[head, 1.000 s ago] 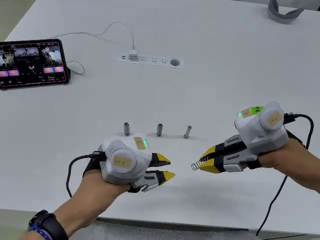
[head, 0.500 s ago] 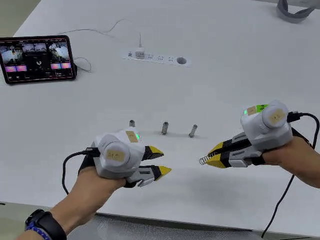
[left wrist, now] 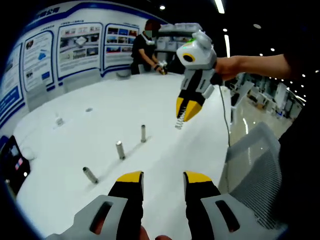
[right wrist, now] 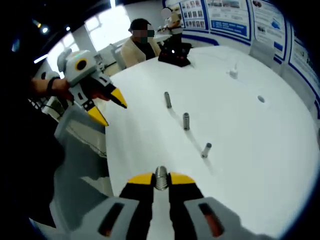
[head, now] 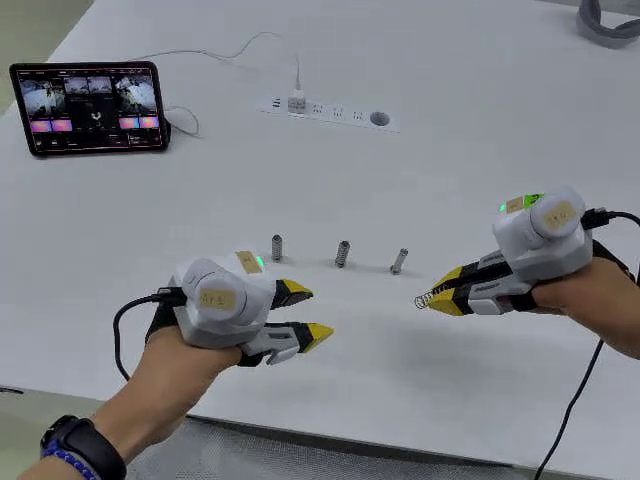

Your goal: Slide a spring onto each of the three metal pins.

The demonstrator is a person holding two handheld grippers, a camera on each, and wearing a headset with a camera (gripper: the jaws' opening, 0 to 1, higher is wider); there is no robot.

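One spring point(right wrist: 160, 178) | clamped between right gripper point(head: 445, 298) fingers point(right wrist: 141, 181) | protruding past tips

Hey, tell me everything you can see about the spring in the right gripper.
The spring is a small, slender coil of silvery wire, apparently metal. The right gripper is shut on one end between its yellow-tipped jaws. The rest pokes out forward, held above the white table, just right of the nearest pin.
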